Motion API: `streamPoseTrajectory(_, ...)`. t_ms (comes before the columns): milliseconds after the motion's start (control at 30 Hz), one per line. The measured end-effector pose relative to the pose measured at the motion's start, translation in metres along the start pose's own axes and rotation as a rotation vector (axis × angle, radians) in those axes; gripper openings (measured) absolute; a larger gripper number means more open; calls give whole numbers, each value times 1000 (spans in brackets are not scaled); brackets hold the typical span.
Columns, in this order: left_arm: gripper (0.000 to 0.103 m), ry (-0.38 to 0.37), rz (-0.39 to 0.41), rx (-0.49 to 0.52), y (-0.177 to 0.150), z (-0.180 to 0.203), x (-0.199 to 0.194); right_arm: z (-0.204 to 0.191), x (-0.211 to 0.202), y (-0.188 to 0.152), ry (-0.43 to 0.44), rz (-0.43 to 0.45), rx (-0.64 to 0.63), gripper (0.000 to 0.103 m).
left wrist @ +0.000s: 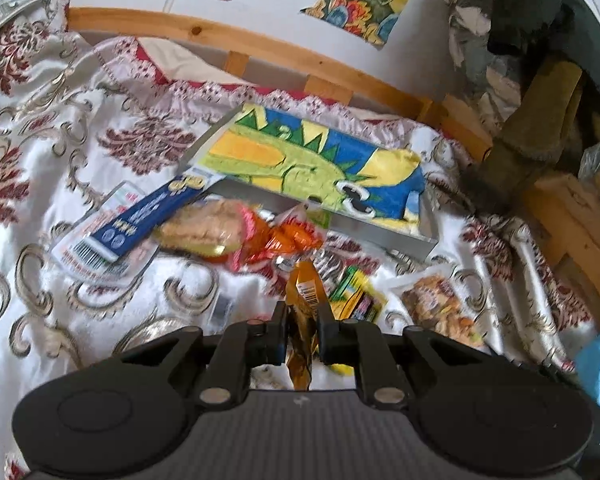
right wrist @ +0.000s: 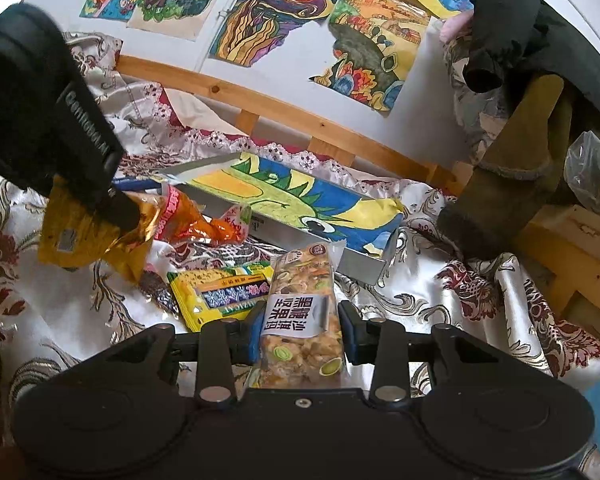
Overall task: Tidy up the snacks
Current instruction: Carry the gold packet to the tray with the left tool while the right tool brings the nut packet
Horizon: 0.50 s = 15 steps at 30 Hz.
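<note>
Drawings (right wrist: 284, 20) are hanging on the wall behind a bed covered by a patterned bedspread (left wrist: 40, 160). Left claw (left wrist: 302, 334) is pinching a gold packet (left wrist: 300, 344); right claw (right wrist: 300, 330) is pinching a nut bar (right wrist: 304, 312), with a yellow packet (right wrist: 224, 292) lying at its 9 o'clock.

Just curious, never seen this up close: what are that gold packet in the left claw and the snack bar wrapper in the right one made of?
The gold packet looks like metallised foil film: shiny, crinkled, with bright glints. The snack bar wrapper seems to be clear glossy plastic, since the nutty pieces show through around a white printed label. The box behind looks like grey card, though I can't be sure.
</note>
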State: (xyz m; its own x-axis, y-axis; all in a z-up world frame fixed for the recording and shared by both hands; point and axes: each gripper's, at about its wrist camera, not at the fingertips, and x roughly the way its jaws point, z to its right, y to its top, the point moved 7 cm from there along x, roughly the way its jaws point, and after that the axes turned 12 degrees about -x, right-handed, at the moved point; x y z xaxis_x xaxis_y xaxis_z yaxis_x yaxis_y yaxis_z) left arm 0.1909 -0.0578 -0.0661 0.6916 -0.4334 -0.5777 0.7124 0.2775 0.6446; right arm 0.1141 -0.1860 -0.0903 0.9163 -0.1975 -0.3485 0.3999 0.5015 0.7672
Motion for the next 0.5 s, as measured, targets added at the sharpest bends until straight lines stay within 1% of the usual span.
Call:
streamPoseTrajectory(133, 15, -35, 21, 10, 16, 12, 7, 6, 4, 11, 5, 28, 3, 39)
streamPoseTrajectory(300, 15, -76, 54, -10, 52, 28, 33, 25, 26, 34, 16, 74, 11, 39)
streamPoseTrajectory(400, 15, -104, 82, -5, 77, 39, 57, 41, 51, 50, 11, 97, 12, 39)
streamPoseTrajectory(500, 15, -125, 98, -5, 99, 49, 83, 59, 86, 66, 12, 103, 40, 39)
